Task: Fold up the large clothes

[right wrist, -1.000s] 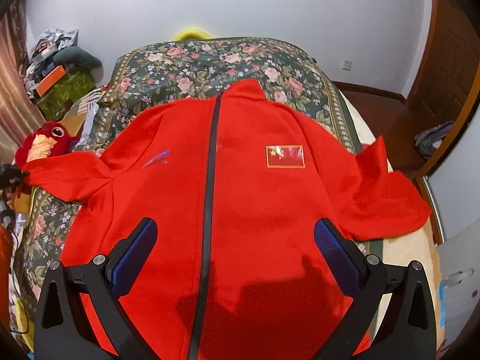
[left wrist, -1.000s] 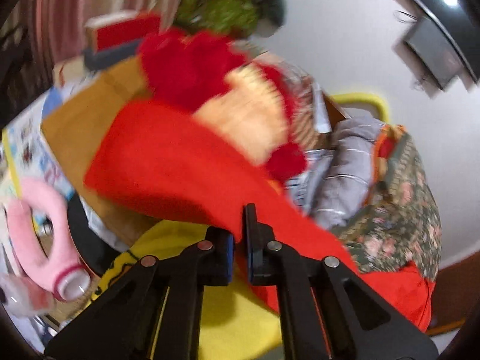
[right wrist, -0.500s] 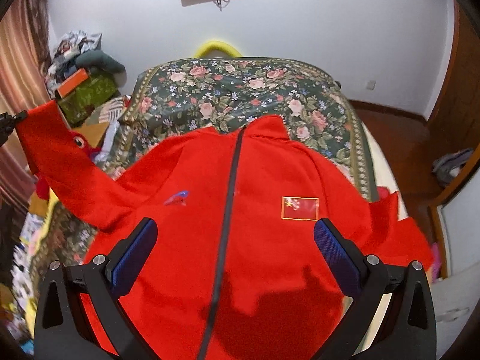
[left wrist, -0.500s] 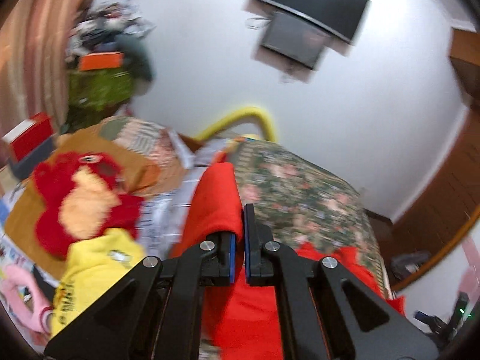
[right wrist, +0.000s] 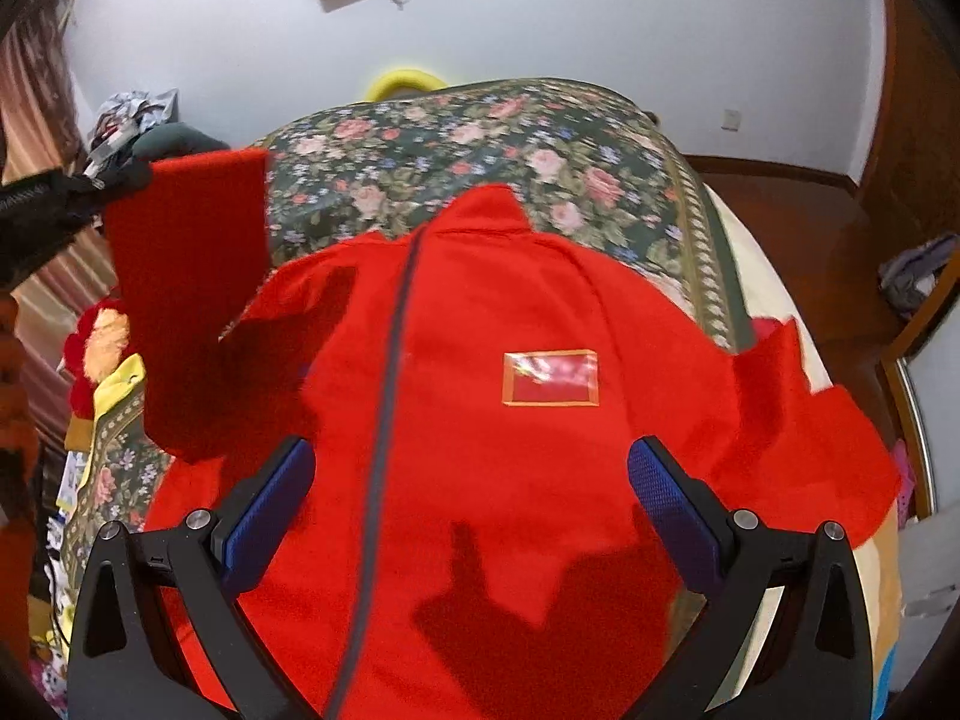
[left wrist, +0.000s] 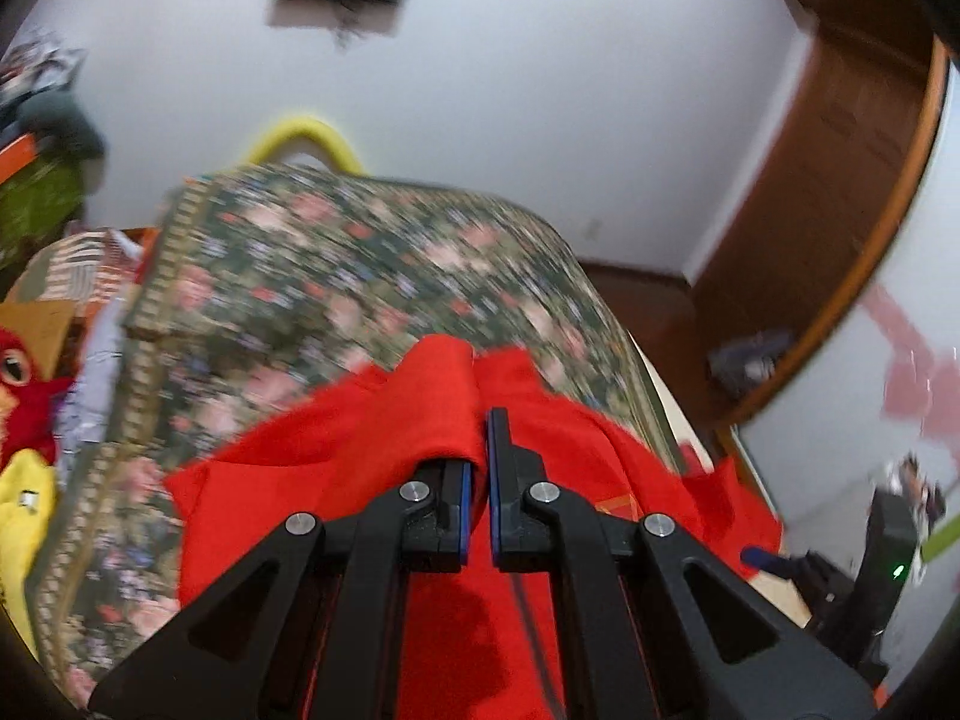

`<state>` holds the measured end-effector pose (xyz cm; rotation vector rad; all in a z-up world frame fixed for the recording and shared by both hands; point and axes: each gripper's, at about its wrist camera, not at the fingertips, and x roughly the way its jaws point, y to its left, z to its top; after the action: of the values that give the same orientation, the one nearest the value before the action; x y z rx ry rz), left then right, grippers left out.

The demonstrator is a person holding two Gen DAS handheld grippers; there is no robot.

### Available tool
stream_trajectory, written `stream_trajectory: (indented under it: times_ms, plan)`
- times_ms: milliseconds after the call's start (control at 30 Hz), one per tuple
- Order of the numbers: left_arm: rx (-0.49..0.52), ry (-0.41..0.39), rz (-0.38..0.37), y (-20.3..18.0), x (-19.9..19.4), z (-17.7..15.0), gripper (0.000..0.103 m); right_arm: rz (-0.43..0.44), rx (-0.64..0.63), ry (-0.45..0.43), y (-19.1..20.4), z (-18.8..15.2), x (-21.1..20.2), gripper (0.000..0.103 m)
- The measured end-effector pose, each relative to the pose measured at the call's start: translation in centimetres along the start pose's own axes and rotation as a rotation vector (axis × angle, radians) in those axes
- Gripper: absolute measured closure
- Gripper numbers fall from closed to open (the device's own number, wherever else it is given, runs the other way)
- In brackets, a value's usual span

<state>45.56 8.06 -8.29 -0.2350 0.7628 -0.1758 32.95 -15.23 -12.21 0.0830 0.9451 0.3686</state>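
Observation:
A large red zip jacket [right wrist: 480,420] lies front up on the floral bedspread [right wrist: 480,138], with a flag patch [right wrist: 551,377] on its chest. My left gripper [left wrist: 478,456] is shut on the cuff of the jacket's left sleeve [left wrist: 447,402]. It holds the sleeve [right wrist: 186,276] lifted above the bed's left side. In the right wrist view the left gripper [right wrist: 114,177] shows at the far left. My right gripper [right wrist: 471,498] is open and empty, hovering over the jacket's lower chest. The other sleeve [right wrist: 804,420] lies spread to the right.
A red plush toy [left wrist: 21,396] and a yellow item [left wrist: 24,510] lie beside the bed on the left. A yellow hoop [right wrist: 403,79] stands behind the bed. A wooden door [left wrist: 840,180] and floor clutter [left wrist: 747,360] are at right.
My left gripper has lifted the sleeve from the bed's left edge and swung it up and inward over the jacket. My right gripper has stayed open above the jacket.

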Motion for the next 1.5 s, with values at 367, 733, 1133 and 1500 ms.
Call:
stream_trajectory:
  times_ms: [367, 733, 1133, 1500]
  plan:
    - [0.165, 0.269, -0.063, -9.5, 8.7, -9.4, 0.1, -0.035, 0.106, -0.021, -4.8, -1.5, -2.4, 0.0]
    - [0.179, 0.436, -0.104, -9.2, 7.6, -15.2, 0.06, -0.092, 0.045, -0.05, -3.8, -1.3, -4.8, 0.0]
    - [0.127, 0.332, 0.132, 3.9, -0.4, -15.5, 0.047, -0.129, -0.197, 0.035, 3.6, -2.0, -1.2, 0.0]
    - [0.072, 0.369, 0.372, 16.2, -0.5, -17.8, 0.047, -0.125, -0.414, 0.106, 10.7, -3.5, 6.1, 0.001]
